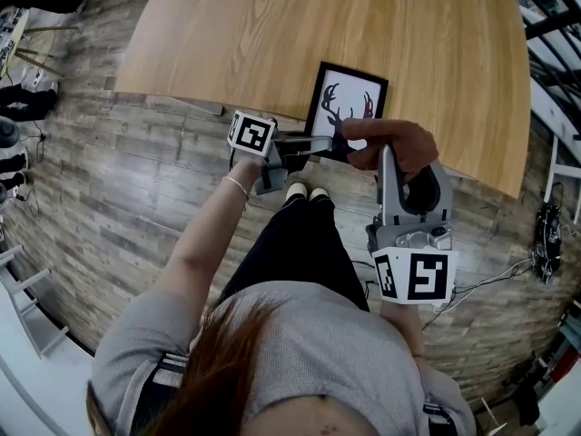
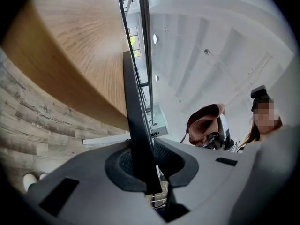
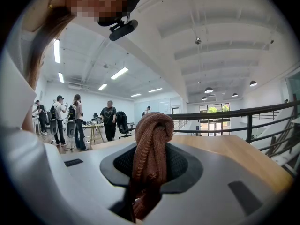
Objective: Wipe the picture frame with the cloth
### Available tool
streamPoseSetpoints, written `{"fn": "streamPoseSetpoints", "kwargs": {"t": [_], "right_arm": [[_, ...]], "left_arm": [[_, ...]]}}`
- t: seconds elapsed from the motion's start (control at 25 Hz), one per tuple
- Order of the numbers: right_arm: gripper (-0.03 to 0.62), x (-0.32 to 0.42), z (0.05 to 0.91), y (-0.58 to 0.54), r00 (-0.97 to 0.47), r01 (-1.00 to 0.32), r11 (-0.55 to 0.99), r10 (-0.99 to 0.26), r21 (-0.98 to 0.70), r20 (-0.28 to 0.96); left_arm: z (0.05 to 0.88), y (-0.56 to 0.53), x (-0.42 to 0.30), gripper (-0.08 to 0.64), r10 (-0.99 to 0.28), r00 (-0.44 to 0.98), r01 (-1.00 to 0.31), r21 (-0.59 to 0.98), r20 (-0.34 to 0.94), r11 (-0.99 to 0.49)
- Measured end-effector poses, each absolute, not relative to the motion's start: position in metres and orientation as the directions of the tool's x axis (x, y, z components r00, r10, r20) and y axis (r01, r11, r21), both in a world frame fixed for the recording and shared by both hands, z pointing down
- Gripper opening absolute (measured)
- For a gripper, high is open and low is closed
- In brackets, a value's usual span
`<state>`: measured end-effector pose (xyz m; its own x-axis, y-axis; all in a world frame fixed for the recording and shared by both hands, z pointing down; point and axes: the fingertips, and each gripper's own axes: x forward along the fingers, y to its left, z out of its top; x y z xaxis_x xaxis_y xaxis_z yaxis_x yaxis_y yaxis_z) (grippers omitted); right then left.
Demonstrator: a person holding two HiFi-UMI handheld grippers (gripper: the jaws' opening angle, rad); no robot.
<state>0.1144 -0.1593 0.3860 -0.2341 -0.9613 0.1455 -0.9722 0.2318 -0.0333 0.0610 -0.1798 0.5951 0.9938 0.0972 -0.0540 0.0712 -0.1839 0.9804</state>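
Observation:
The picture frame [image 1: 349, 98], black-edged with a dark antler print on white, is at the near edge of the wooden table [image 1: 272, 34], tipped up. My left gripper [image 1: 318, 143] is shut on its lower edge; in the left gripper view the thin black frame edge [image 2: 133, 102] runs up from between the jaws of the left gripper [image 2: 145, 172]. My right gripper [image 1: 388, 163] is just right of the frame, shut on a bunched brown cloth [image 1: 404, 137]. The cloth [image 3: 151, 139] sticks up between the jaws of the right gripper [image 3: 150, 172] and also shows in the left gripper view [image 2: 204, 123].
The table's curved near edge [image 2: 56, 78] stands over a grey plank floor [image 1: 118, 198]. The person's shoes [image 1: 307, 192] are just below the frame. A dark railing [image 3: 234, 114] runs behind the table, and several people stand at a workbench [image 3: 89, 125] far off.

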Motion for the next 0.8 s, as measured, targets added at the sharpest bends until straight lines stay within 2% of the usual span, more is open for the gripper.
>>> {"fn": "streamPoseSetpoints", "kwargs": {"t": [0.28,0.48,0.8], "right_arm": [[0.133,0.110,0.382,-0.159,-0.237,-0.971,0.235,-0.962,-0.032,0.135],[0.133,0.111,0.369,-0.153,-0.233,-0.973,0.231,-0.967,-0.024,0.101],[0.133,0.120,0.304,-0.143,-0.228,-0.974,0.228,-0.972,0.019,-0.049]], "left_arm": [[0.592,-0.178,0.051,0.031,0.071,0.994,0.103,0.951,-0.086,-0.291],[0.565,-0.178,0.052,0.028,0.029,0.989,0.145,0.938,-0.144,-0.314],[0.479,-0.179,0.065,0.028,0.039,0.977,0.202,0.849,-0.210,-0.488]]}}
